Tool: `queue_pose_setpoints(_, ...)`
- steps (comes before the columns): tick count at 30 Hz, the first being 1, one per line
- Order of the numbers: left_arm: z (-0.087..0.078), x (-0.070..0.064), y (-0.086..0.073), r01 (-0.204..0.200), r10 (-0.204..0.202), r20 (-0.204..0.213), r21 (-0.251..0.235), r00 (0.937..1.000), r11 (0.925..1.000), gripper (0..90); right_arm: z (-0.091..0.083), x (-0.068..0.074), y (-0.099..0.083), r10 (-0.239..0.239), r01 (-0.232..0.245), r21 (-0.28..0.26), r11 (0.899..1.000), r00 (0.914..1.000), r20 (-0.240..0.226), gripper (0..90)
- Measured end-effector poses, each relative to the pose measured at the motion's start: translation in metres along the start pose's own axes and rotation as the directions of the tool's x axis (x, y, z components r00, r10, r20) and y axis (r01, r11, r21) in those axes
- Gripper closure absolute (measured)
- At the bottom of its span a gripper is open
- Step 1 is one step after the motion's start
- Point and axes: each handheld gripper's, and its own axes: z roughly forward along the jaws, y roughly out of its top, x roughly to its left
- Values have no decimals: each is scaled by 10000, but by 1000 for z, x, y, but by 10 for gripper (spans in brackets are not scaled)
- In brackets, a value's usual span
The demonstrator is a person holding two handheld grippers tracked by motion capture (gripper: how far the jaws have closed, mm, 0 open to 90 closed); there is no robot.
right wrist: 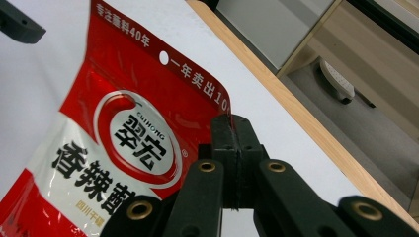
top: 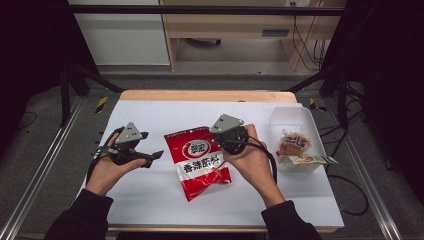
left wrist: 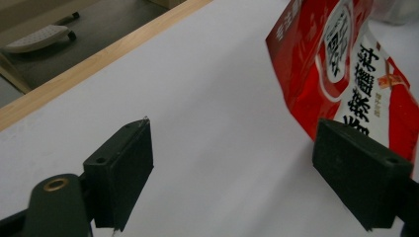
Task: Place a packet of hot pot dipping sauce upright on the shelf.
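On the white-covered wooden worktop (top: 150, 200) lies a glossy red-and-white snack bag (top: 197, 160) (mid-worktop), its top right edge pinched by the right tongs (right wrist: 236, 148); left tongs (left wrist: 232, 168) gape wide beside it, empty.

In the right gripper view, the right gripper (right wrist: 236, 129) is seen with its jaws pressed together on the right edge of a red and white packet (right wrist: 118, 148). The packet is held over a white table (right wrist: 291, 148), whose wooden edge (right wrist: 306, 116) runs along the far side
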Motion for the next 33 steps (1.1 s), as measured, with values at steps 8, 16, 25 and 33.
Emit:
queue_pose_setpoints(8, 2, -4, 7, -374, 372, 221, 102, 9991, 9992, 142, -14, 6, -3, 4, -9, -402, 9992, 9999, -103, 900)
queue_pose_setpoints(16, 4, -7, 14, -629, 632, 319, -107, 9975, 9980, 161, -23, 7, -6, 21, -46, -653, 9979, 9993, -378, 900)
queue_pose_setpoints(25, 18, -17, 18, -1012, 1021, 1023, -140, 9895, 9948, 274, -31, 11, -8, -93, 38, -876, 9961, 9980, -622, 900)
queue_pose_setpoints(33, 33, -25, 22, -1050, 1077, 1667, -248, 9801, 9942, 387, -38, 12, -6, -87, 0, -1021, 9948, 9963, -850, 900)
